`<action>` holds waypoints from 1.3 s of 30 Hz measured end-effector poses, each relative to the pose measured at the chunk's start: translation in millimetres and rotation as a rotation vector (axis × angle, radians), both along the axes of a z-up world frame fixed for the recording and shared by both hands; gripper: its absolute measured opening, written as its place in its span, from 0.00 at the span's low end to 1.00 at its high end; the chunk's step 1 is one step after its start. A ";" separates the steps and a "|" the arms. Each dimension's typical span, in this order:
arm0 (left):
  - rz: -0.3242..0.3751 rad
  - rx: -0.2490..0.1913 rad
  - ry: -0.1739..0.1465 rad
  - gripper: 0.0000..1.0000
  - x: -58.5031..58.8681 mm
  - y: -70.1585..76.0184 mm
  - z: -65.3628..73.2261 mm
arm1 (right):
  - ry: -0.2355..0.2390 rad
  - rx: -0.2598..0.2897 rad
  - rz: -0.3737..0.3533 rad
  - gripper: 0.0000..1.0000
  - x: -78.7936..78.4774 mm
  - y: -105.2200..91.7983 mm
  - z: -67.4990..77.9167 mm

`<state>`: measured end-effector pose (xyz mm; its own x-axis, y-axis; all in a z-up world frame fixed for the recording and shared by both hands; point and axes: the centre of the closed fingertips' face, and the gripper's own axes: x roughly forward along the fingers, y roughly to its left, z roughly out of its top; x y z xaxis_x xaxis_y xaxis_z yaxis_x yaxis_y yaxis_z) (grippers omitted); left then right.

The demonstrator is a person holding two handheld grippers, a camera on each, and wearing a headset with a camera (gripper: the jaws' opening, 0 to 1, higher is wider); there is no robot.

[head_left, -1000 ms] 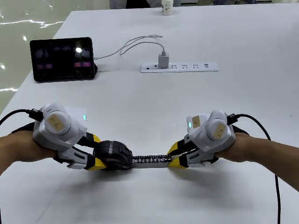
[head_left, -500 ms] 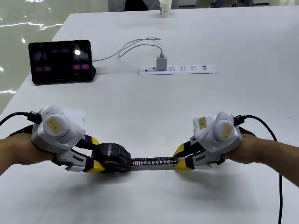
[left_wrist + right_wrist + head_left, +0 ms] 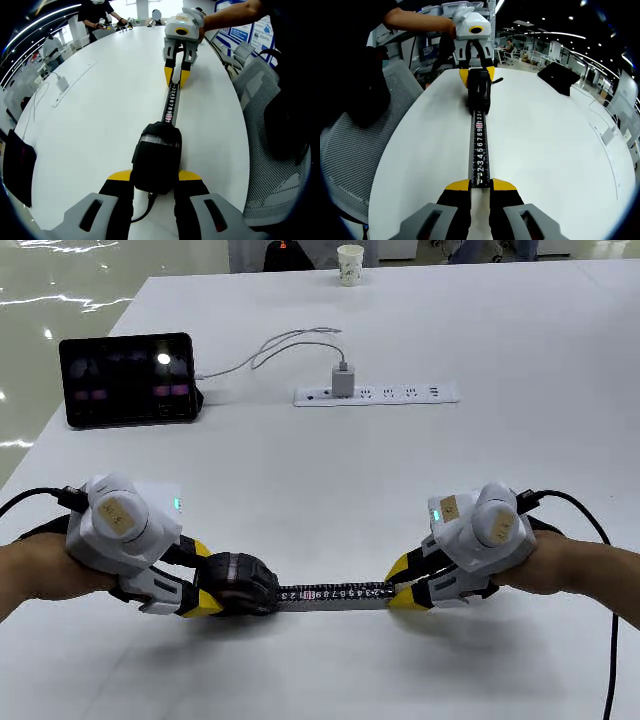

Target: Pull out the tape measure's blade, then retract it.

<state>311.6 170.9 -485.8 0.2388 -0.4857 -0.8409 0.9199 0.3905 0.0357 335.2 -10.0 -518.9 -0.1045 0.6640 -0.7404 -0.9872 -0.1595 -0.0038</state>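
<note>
A black tape measure (image 3: pixel 240 583) rests on the white table (image 3: pixel 330 480), held between the yellow-tipped jaws of my left gripper (image 3: pixel 200 590). In the left gripper view the case (image 3: pixel 156 157) sits between the jaws of that gripper (image 3: pixel 155 176). Its black blade (image 3: pixel 335 592) with white numbers runs right to my right gripper (image 3: pixel 405 585), which is shut on the blade's end. In the right gripper view the blade (image 3: pixel 479 152) stretches from my right gripper (image 3: pixel 480 184) to the case (image 3: pixel 479 90).
A dark tablet (image 3: pixel 127 378) stands at the far left. A white power strip (image 3: pixel 376 394) with a plugged charger and cable lies mid-table. A paper cup (image 3: pixel 349 264) stands at the far edge. An office chair (image 3: pixel 275 130) is beside the table.
My right gripper has moved to the right with the blade's end, and more of the blade shows. My left gripper holds the case about where it was.
</note>
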 end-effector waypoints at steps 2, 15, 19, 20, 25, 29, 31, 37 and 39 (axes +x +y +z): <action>0.000 0.000 0.000 0.25 -0.6 -0.5 0.7 | 0.001 -0.003 -0.002 0.09 0.7 -3.0 0.1; -0.001 0.000 0.003 0.25 1.1 0.5 -0.3 | 0.004 -0.034 -0.010 0.09 3.1 -21.9 -0.4; -0.001 0.000 0.003 0.25 1.9 1.0 -1.0 | 0.003 -0.045 -0.011 0.09 4.0 -27.3 -0.6; -0.001 0.000 0.003 0.25 2.0 1.1 -1.1 | 0.002 -0.048 -0.011 0.09 4.2 -28.5 -0.6; 0.000 -0.001 0.003 0.25 2.5 1.5 -1.8 | 0.002 -0.064 -0.011 0.09 4.9 -35.5 -0.6; 0.001 -0.001 0.004 0.25 2.6 2.0 -2.1 | 0.001 -0.074 -0.010 0.09 5.6 -40.0 -0.3; 0.000 0.000 0.004 0.25 2.6 2.0 -2.2 | 0.000 -0.079 -0.012 0.09 5.9 -42.4 0.1; 0.001 0.000 0.005 0.25 2.5 2.2 -2.3 | 0.002 -0.094 -0.013 0.09 7.2 -51.8 0.1; 0.001 0.000 0.005 0.25 2.4 2.2 -2.2 | 0.002 -0.097 -0.015 0.09 7.8 -54.5 0.0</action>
